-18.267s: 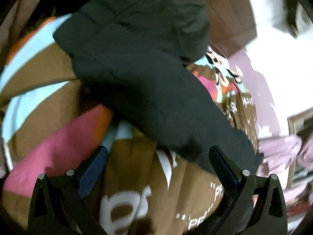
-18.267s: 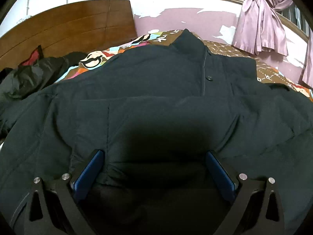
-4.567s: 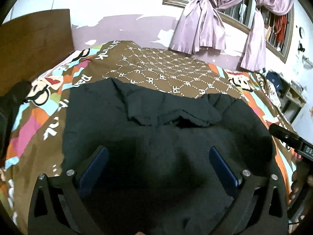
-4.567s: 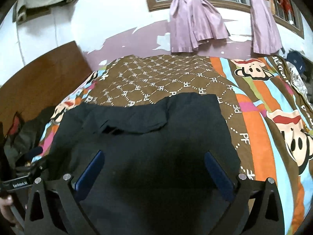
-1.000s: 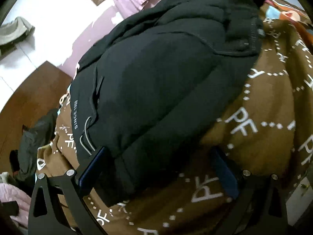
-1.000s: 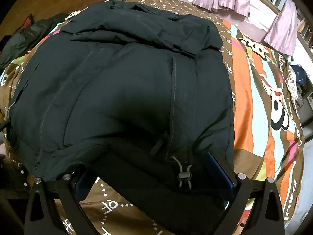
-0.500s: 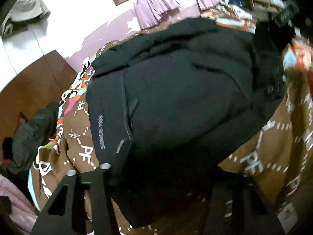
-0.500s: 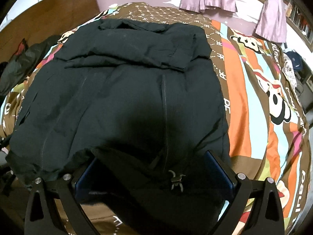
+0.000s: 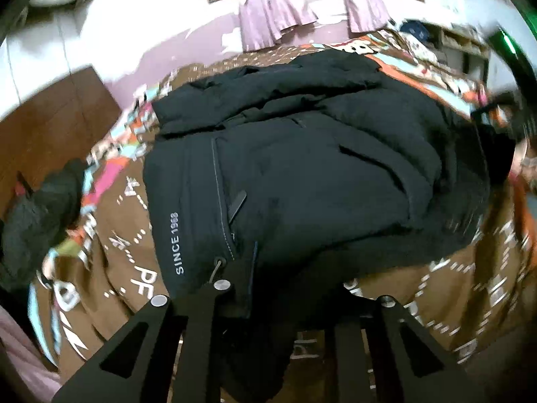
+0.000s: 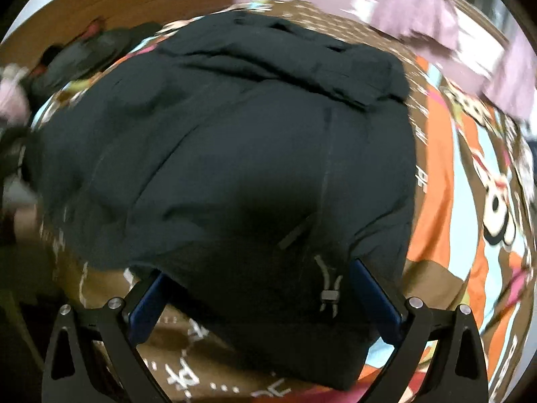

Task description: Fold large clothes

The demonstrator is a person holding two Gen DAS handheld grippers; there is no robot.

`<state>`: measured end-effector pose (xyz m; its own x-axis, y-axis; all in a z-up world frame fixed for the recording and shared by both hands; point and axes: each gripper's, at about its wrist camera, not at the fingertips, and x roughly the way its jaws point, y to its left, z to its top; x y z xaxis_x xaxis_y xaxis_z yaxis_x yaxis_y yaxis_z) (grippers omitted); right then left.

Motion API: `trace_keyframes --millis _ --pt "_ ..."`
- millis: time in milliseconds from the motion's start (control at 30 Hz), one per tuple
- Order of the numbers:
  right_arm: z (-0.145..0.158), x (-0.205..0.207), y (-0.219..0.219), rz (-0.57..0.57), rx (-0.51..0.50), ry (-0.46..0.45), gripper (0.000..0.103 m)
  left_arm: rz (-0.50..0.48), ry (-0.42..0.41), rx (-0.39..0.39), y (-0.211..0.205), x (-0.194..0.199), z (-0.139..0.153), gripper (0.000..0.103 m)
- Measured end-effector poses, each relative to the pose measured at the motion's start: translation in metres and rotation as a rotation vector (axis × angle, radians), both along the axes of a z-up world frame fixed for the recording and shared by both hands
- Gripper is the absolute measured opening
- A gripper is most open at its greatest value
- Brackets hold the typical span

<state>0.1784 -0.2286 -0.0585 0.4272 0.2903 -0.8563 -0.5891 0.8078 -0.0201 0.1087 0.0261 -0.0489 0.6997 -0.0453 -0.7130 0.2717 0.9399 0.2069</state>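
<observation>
A large black padded jacket [image 9: 302, 168] lies spread on the bed, its hood folded over at the far end. The "SINCE 1988" print runs along its near left edge. My left gripper [image 9: 292, 268] is at the near hem. Its jaws are closing, with bunched black fabric pinched between them and the hem raised off the bedspread. In the right wrist view the jacket [image 10: 218, 151] fills the middle. My right gripper [image 10: 261, 282] stands open over the other hem corner. That corner, with its drawcord toggle [image 10: 329, 295], lies between the blue pads [image 10: 147, 299], which do not press on it.
A brown, orange and blue cartoon bedspread [image 10: 446, 174] covers the bed under the jacket. A dark garment [image 9: 40, 215] is heaped at the left by the wooden headboard [image 9: 50, 127]. Pink curtains [image 9: 272, 10] hang on the far wall, and cluttered shelves [image 9: 453, 40] stand at the right.
My left gripper went from wide open around the jacket's hem to nearly shut on it and rose, lifting the fabric. The right gripper shifted sideways along the hem, still open.
</observation>
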Motion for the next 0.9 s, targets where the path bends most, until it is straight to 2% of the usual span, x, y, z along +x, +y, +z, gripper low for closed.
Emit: trace_keyframes --millis 100,133,267,300,333,367,433,500,533,633,700,800,900 --pt "-0.012 -0.019 0.009 0.129 -0.034 0.022 0.103 0.005 0.019 -0.062 0.001 0.012 0.021 0.012" --pt "-0.018 -0.025 0.015 0.161 -0.076 0.018 0.103 0.005 0.015 -0.074 0.000 0.015 0.030 0.011" --pt "-0.041 -0.025 0.032 0.134 -0.281 -0.027 0.101 -0.005 -0.029 -0.091 -0.008 0.022 0.063 0.011" --pt "-0.042 -0.022 0.032 0.115 -0.303 -0.033 0.097 -0.010 -0.045 -0.090 -0.011 0.022 0.069 0.011" --pt "-0.042 -0.019 0.031 0.088 -0.320 -0.046 0.083 -0.016 -0.059 -0.087 -0.013 0.023 0.075 0.011" --pt "-0.041 -0.016 0.030 0.065 -0.334 -0.059 0.076 -0.017 -0.067 -0.086 -0.015 0.023 0.078 0.011" --pt "-0.037 -0.012 0.025 0.031 -0.344 -0.077 0.048 -0.016 -0.073 -0.087 -0.016 0.024 0.082 0.011" --pt "-0.029 -0.008 0.019 0.001 -0.319 -0.077 0.034 -0.015 -0.076 -0.089 -0.016 0.025 0.082 0.011" --pt "-0.023 -0.006 0.015 -0.012 -0.288 -0.069 0.022 -0.015 -0.071 -0.093 -0.014 0.024 0.082 0.011" --pt "0.002 -0.008 0.016 -0.015 -0.241 -0.100 0.012 -0.013 -0.052 -0.096 -0.010 0.022 0.075 0.011" --pt "0.018 -0.016 0.019 0.028 -0.255 -0.142 0.010 -0.011 -0.045 -0.100 -0.005 0.020 0.071 0.010" --pt "0.037 -0.037 0.020 0.089 -0.306 -0.217 0.007 -0.011 -0.055 -0.151 0.006 0.010 0.073 0.008" --pt "0.063 -0.053 0.014 0.095 -0.272 -0.245 0.006 0.003 -0.049 -0.182 0.016 0.002 0.075 0.007"
